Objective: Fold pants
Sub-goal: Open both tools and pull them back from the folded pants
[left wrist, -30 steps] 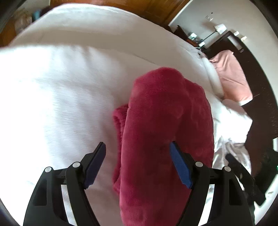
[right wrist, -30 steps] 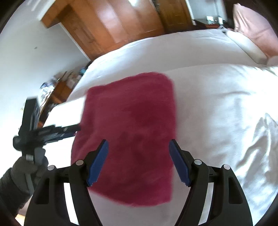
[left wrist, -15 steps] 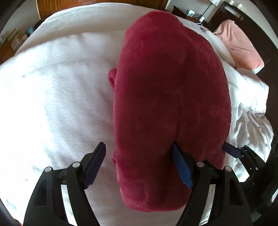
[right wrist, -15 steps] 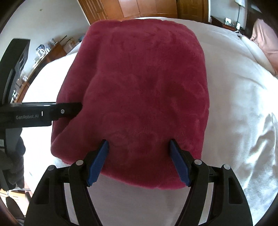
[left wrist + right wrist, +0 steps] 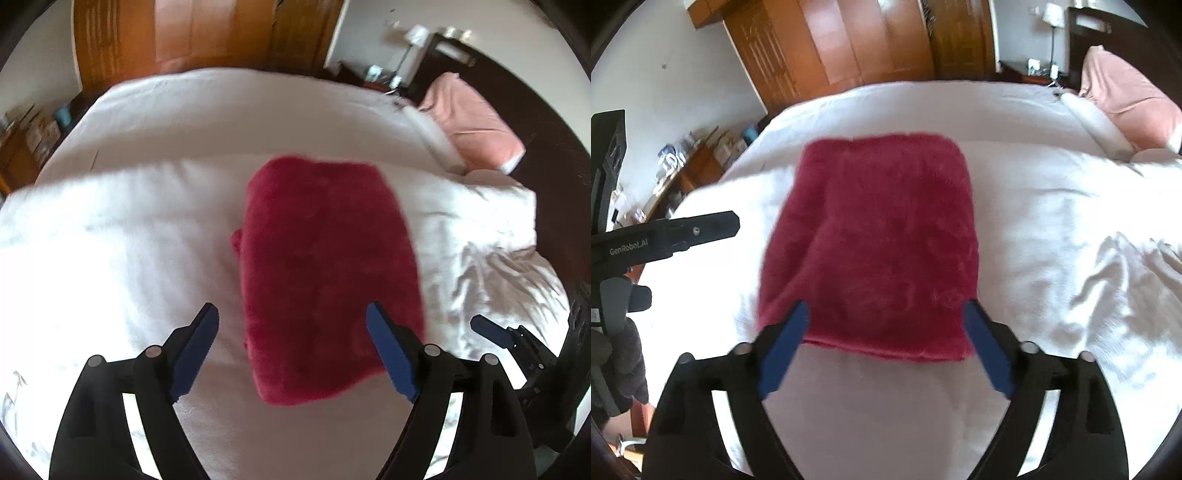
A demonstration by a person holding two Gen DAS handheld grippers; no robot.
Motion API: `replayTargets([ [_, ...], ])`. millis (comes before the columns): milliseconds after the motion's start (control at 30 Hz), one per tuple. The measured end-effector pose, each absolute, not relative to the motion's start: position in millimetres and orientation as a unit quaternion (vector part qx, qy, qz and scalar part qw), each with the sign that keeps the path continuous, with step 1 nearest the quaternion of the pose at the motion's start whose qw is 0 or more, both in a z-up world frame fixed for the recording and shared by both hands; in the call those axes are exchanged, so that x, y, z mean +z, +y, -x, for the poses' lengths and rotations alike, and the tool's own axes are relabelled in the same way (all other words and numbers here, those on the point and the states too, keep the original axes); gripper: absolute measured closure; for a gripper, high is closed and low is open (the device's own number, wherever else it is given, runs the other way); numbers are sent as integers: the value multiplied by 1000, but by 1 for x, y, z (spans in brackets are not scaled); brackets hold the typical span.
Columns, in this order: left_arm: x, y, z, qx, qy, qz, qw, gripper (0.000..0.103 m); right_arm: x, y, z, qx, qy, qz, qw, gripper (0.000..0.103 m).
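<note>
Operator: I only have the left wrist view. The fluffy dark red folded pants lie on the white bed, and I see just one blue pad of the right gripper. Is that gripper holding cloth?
Observer: No. The right gripper has its jaws opening, and the red pants lie unpinched on the white bed, with their near edge showing between the tips.
Operator: Is that near edge tidy?
Observer: Yes. It runs straight, with a thin lower layer lined up just beneath the top one.

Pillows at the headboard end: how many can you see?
2: a pink pillow against the dark headboard, and a white pillow lying before it. Others may be out of frame.
</note>
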State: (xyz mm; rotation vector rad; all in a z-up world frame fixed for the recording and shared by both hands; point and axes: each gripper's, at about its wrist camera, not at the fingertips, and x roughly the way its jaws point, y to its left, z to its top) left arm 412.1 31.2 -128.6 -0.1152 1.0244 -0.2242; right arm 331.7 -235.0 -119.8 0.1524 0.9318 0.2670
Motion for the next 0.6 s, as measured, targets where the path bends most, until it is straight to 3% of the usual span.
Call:
replayTargets([
  [67,-112,28,-401,-130,463,56,875,5,-104,-234,-315,127,436,-68,888,8],
  [367,-60,0,-363,-166,398,-23,902,5,-47,-243,-276,75,405,-58,909,6],
  [600,-36,-5,-350,-97,374,-54,921,5,-17,-247,-259,61,376,-49,923,3],
])
